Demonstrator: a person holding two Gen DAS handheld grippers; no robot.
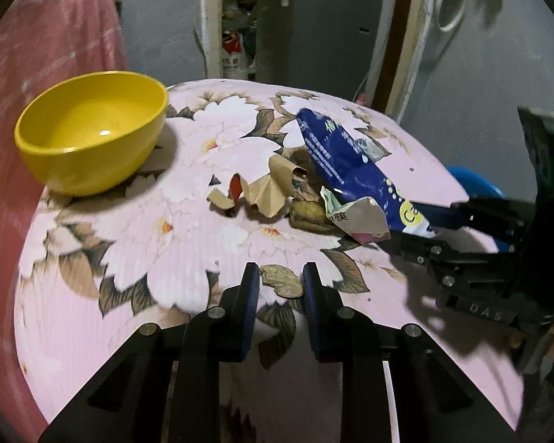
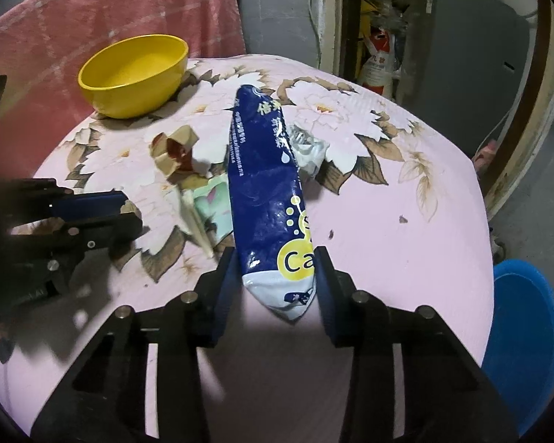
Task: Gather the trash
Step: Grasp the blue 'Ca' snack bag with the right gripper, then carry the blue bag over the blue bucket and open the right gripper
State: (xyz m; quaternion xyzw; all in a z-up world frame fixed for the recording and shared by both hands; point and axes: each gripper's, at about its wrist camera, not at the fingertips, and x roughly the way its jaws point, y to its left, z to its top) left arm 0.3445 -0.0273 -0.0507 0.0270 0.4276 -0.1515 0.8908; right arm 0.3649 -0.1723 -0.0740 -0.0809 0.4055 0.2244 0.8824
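R gripper (image 2: 277, 258) had its jaws around the near end of the blue bag (image 2: 266, 192), centre frame; pads looked pressed on the bag's sides, so I read it as gripping, tho loosely. L gripper (image 1: 280, 277) sat open at bottom centre w/ a nut shell (image 1: 281, 281) between its tips, nothing clamped. Bowl (image 1: 92, 129) stood upper left. Paper scraps (image 1: 262, 188) lay mid-frame beside the bag. To do it well I'd squeeze firm, lift the bag straight up so it won't drag scraps, then swing toward the bowl.
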